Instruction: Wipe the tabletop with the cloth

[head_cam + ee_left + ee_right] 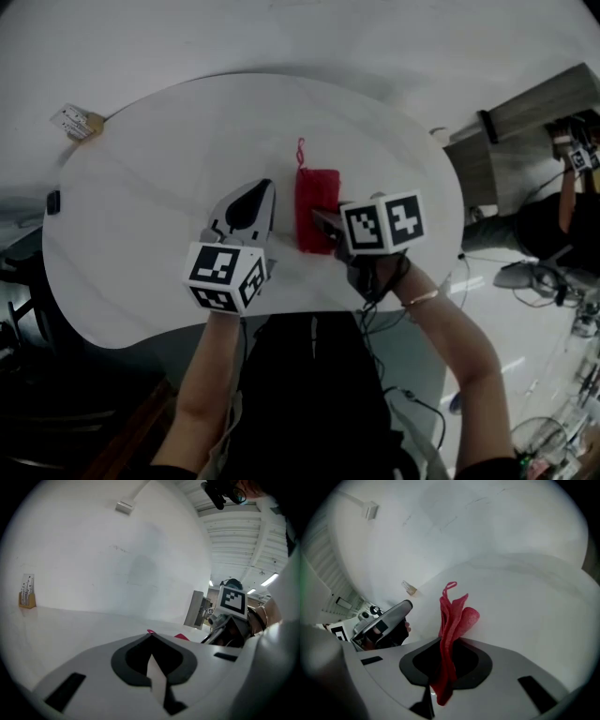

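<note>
A red cloth [317, 202] lies folded on the white oval table [169, 150], its hanging loop pointing to the far side. My right gripper [325, 221] comes in from the right and is shut on the cloth's near part. In the right gripper view the cloth [452, 616] stands up in a pinched fold between the jaws of the right gripper [449, 644]. My left gripper [263, 189] hovers just left of the cloth, shut and holding nothing. In the left gripper view, a red sliver of cloth [182, 637] shows past the tips of the left gripper [151, 639].
A small wooden card holder [77, 122] stands at the table's far left edge, and a black object [53, 202] sits on the left rim. Another person [553, 220] and a wooden cabinet [525, 117] are off to the right. Dark seating [28, 319] is at the left.
</note>
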Demonstrator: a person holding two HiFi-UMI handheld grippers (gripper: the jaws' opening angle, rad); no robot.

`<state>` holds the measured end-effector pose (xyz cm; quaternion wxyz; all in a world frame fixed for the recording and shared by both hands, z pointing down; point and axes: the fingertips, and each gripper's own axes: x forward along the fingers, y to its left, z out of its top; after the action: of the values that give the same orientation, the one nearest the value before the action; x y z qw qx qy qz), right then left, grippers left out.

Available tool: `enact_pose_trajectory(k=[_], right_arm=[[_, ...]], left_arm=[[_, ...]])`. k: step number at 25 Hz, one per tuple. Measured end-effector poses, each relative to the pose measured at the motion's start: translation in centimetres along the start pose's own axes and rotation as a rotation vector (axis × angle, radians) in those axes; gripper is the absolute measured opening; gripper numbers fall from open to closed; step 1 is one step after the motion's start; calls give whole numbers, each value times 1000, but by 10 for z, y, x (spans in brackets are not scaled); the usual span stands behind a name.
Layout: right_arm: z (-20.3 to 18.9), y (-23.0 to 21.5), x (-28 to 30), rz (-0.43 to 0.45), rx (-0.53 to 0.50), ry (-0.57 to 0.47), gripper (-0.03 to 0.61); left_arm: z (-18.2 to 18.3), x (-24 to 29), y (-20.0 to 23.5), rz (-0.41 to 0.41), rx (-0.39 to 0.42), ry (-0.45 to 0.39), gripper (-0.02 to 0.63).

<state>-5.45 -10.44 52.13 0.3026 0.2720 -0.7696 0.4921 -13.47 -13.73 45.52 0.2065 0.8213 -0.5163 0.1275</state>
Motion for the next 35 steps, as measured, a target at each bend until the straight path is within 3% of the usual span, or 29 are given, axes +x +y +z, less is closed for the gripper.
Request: enact_pose_trajectory(k=[11, 18, 26, 35], right_arm=[[-18, -83, -52, -202, 28, -29, 49], [-38, -155, -120, -301, 124, -76, 50], [-56, -217, -176, -389, 190, -109, 51], [-67, -248, -209, -436, 180, -119, 51]], left_arm=[[-10, 15, -41, -65, 4, 17, 2], [-8, 35, -85, -133, 38, 30, 2], [-4, 55, -123, -175, 67, 39, 2], [1, 54, -146, -156, 76, 25, 2]])
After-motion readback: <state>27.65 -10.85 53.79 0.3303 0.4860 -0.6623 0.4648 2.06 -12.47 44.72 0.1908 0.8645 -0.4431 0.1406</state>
